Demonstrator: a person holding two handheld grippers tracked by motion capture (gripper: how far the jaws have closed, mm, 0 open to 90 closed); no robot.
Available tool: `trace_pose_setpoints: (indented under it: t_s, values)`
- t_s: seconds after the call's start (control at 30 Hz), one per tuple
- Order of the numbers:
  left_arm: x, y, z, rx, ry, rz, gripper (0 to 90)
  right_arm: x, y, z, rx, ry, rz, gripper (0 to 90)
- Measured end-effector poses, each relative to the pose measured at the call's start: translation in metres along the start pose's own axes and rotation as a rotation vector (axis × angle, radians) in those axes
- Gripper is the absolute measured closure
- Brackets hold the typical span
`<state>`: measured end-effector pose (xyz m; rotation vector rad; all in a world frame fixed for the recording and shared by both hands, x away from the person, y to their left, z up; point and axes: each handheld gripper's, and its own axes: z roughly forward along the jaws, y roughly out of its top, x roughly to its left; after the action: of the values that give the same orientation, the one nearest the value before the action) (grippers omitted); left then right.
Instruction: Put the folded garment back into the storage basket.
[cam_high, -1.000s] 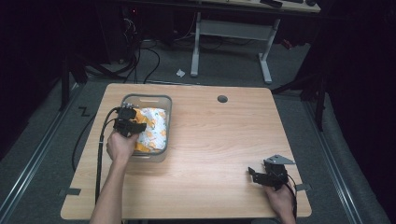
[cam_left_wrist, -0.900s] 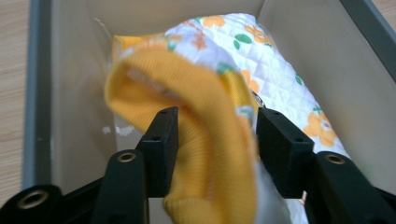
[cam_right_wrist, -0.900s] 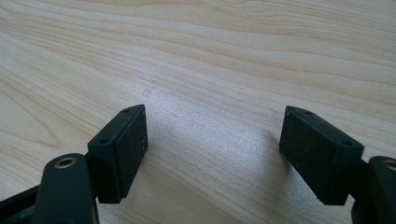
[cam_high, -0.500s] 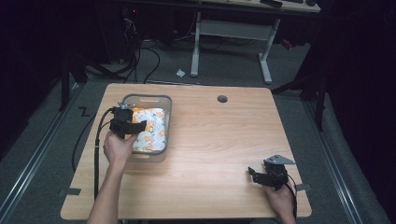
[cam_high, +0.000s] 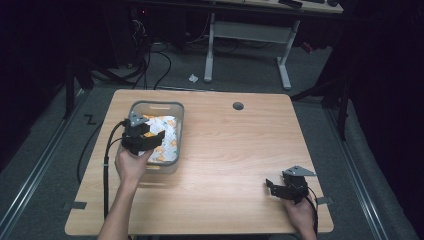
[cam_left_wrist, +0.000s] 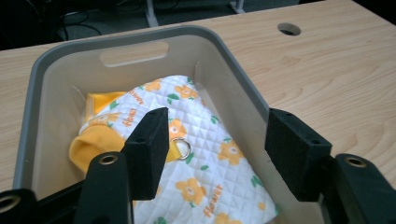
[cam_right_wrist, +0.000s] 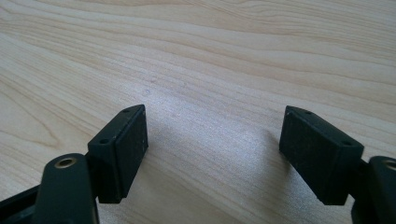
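My left gripper (cam_high: 145, 137) hangs over the near end of the grey bin (cam_high: 176, 112) on the left side of the table (cam_high: 235, 150). Its jaws are apart and have just been opening. Nothing is between them. In the left gripper view I look down past the two black pads (cam_left_wrist: 147, 149) into the bin (cam_left_wrist: 233, 88). The white quilted cloth (cam_left_wrist: 205, 172) with orange flowers lies in there, loose, and the pads do not touch it. A small metal ring (cam_left_wrist: 181, 148) sits on the cloth, just past the left pad. That pad covers part of the cloth. A yellow cuff (cam_left_wrist: 91, 144) pokes out on the left side, and the folds hide the rest of the yellow part. The near end of the cloth is cut off at the bottom of that view, so I cannot tell what kind of clothing it is.

From the high view my hand (cam_high: 131, 165) and the gripper hide the near part of the cloth (cam_high: 167, 137).

My right gripper (cam_high: 284, 187) sits low at the near right corner of the table, well apart from the bin. Its jaws are spread wide and empty. In the right gripper view I see bare wood (cam_right_wrist: 210, 70) between the pads (cam_right_wrist: 123, 151). I cannot tell if they touch the table.
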<state>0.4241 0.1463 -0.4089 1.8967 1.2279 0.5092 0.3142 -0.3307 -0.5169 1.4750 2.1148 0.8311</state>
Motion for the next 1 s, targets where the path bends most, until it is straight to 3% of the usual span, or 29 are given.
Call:
trace_pose_setpoints:
  t_s: [0.13, 0.37, 1.0]
  values:
    - [-0.005, -0.002, -0.003, -0.005, -0.009, 0.007, 39.3, 0.0, 0.0, 0.0, 0.0, 0.0, 0.0, 23.9]
    - [-0.02, -0.004, -0.007, -0.017, -0.002, 0.059, 39.2, 0.0, 0.0, 0.0, 0.0, 0.0, 0.0, 23.9]
    - [-0.043, -0.007, -0.019, -0.067, -0.073, 0.08, 38.8, 0.0, 0.0, 0.0, 0.0, 0.0, 0.0, 23.9]
